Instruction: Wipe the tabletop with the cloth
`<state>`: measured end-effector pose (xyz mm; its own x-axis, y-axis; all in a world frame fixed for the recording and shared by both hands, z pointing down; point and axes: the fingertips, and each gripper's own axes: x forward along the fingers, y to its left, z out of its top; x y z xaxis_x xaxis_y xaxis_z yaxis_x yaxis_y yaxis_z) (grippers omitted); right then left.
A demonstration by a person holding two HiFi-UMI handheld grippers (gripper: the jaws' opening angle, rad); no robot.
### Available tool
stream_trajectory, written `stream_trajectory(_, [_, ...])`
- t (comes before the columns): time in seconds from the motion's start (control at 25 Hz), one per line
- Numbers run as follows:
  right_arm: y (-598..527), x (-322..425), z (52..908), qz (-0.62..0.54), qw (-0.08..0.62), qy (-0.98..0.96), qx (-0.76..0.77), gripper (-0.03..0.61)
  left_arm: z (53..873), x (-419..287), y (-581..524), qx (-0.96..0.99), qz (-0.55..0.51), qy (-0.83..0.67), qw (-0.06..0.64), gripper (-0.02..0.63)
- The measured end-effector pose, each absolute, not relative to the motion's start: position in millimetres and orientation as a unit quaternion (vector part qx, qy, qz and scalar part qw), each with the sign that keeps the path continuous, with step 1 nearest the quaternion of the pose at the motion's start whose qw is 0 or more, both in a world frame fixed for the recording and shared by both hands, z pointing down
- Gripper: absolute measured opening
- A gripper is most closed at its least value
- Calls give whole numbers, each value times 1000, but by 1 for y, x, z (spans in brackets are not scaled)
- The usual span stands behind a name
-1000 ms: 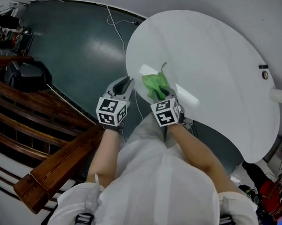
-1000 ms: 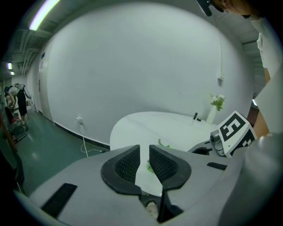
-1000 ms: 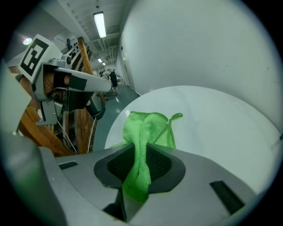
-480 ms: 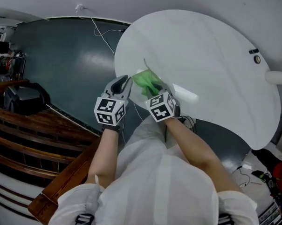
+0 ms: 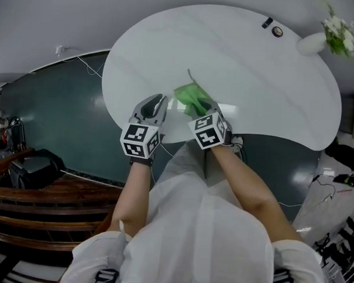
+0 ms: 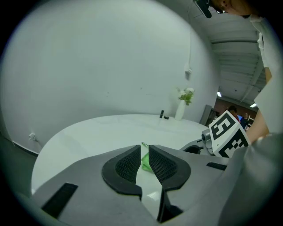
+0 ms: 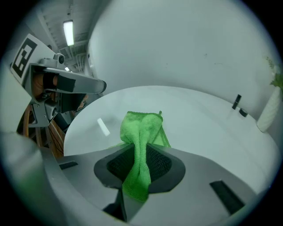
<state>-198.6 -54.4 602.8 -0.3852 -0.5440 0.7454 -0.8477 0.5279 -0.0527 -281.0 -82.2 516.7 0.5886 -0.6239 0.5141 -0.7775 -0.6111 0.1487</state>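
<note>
The green cloth (image 5: 191,98) hangs bunched from my right gripper (image 5: 200,113), which is shut on it just above the near edge of the round white tabletop (image 5: 256,71). In the right gripper view the cloth (image 7: 142,130) runs as a twisted strip between the pads, and its free end spreads over the tabletop (image 7: 199,114). My left gripper (image 5: 154,105) hovers beside it on the left, over the table's near rim. Its jaws stand almost together with nothing between them, and a sliver of green shows beyond the left gripper (image 6: 145,161).
A white vase with flowers (image 5: 325,36) and two small dark items (image 5: 273,28) stand at the table's far right edge. Dark green floor with a thin cable (image 5: 81,63) lies to the left. Wooden bench rails (image 5: 45,202) run at lower left, with bags and cables at lower right.
The view has swung round, so the table now lies higher and more central. Both grippers keep their places side by side at the near rim, the cloth still held.
</note>
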Motion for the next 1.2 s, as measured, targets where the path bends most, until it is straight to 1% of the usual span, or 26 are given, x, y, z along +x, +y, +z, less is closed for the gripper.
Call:
stream_trajectory(0.24, [-35, -101, 606, 230, 348, -773, 478, 71, 511, -191, -70, 892, 216, -358, 172, 66])
stream_trajectory(0.76, [16, 110, 616, 253, 329, -719, 558, 71, 519, -12, -41, 914, 229, -296, 159, 64])
stream_trajectory(1.04, [52, 235, 618, 264, 322, -674, 610, 71, 516, 66, -30, 922, 234, -271, 149, 63])
stream_trajectory(1.2, [73, 305, 616, 275, 316, -639, 645, 71, 513, 97, -29, 924, 237, -263, 145, 63])
